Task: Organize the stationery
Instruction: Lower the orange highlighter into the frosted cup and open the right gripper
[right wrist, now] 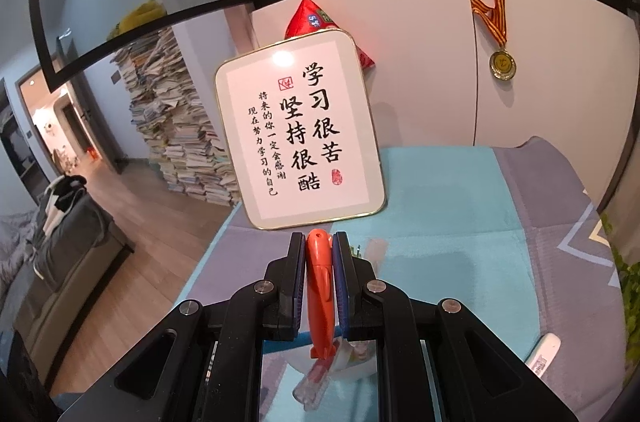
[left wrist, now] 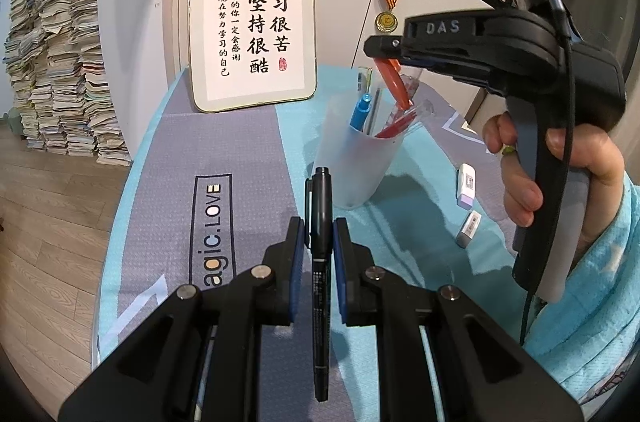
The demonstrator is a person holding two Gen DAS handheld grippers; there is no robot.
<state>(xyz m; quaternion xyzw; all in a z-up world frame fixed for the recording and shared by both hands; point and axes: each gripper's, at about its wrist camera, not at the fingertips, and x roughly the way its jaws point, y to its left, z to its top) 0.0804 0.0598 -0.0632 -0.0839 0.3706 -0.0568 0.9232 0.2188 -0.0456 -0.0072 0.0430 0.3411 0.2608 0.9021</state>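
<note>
My left gripper (left wrist: 320,238) is shut on a black marker (left wrist: 320,222) that stands upright between its blue pads, over the grey mat. Beyond it stands a translucent white pen cup (left wrist: 352,162) with a blue pen (left wrist: 360,110) and red pens inside. The right gripper (left wrist: 378,52), held by a hand, hovers over the cup's mouth, shut on an orange pen (left wrist: 394,82) whose lower end dips toward the cup. In the right wrist view my right gripper (right wrist: 319,254) clamps the orange pen (right wrist: 320,294) between its pads, with the cup's rim (right wrist: 360,370) seen faintly below.
Two white erasers (left wrist: 466,184) (left wrist: 469,228) lie on the turquoise cloth right of the cup. A framed calligraphy sign (left wrist: 252,36) leans against the cabinet at the table's back. A medal (right wrist: 502,64) hangs on the cabinet. Stacks of books (left wrist: 60,62) fill the floor to the left.
</note>
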